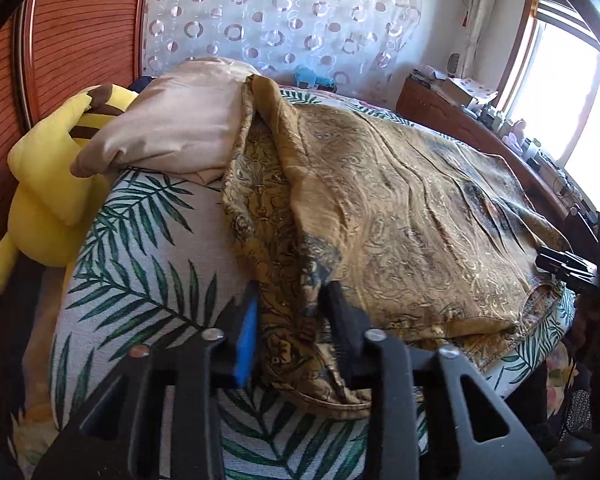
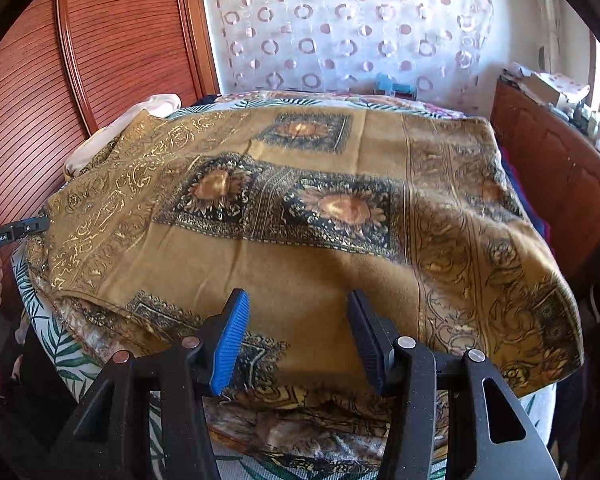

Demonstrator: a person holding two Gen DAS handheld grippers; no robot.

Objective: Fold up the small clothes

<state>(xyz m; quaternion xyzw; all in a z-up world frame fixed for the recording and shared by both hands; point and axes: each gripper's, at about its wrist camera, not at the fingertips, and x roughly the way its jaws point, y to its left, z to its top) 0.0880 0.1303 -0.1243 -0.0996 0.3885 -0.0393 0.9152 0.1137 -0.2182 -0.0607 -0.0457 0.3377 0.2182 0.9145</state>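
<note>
A golden-brown patterned cloth [image 2: 300, 248] with dark sunflower squares lies spread over the bed. In the left wrist view the same cloth [image 1: 400, 208] has its left edge folded up in a ridge. My left gripper [image 1: 294, 312] is shut on that bunched edge, which fills the gap between the blue pad [image 1: 249, 320] and the black finger. The left gripper [image 2: 24, 227] also shows at the cloth's left edge in the right wrist view. My right gripper [image 2: 296, 320] stands open just above the cloth's near edge with nothing pinched. It shows small as the right gripper [image 1: 566, 268] at the cloth's right corner.
The bed has a white sheet with green palm leaves [image 1: 140, 272]. A yellow plush toy [image 1: 48, 200] and a beige pillow [image 1: 180, 128] lie at the left. A red-brown slatted wardrobe [image 2: 112, 40] stands behind, and a wooden dresser [image 2: 560, 176] on the right.
</note>
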